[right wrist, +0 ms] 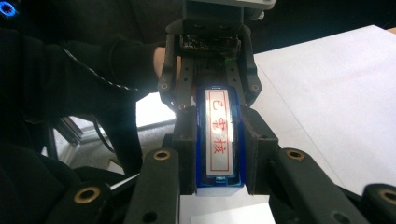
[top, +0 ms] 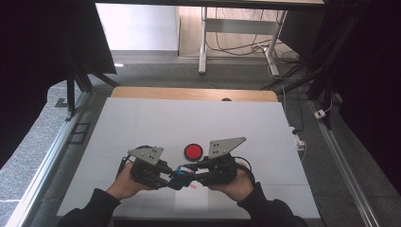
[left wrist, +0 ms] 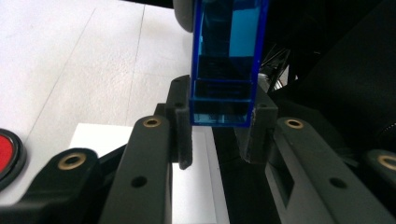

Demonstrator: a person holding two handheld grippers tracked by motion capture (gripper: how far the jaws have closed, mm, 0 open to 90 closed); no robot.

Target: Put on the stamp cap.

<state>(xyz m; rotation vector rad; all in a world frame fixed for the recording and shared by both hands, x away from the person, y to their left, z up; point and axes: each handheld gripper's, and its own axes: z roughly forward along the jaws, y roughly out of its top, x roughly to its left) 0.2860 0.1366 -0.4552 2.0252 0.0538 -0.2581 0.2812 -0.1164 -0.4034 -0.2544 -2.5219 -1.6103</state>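
The white worktop (top: 142, 123) carries the scene, its near edge toward the person. Over the near middle of it, both hands hold their tools facing each other. The left gripper (top: 166, 178) has its jaws clenched on one end of a blue stamp (top: 181, 176), and the right gripper (top: 195, 173) grasps the other end, so the stamp hangs between them above a small white paper (top: 191, 204). A red round pad (top: 193, 151) lies just beyond the stamp, toward the worktop's middle.
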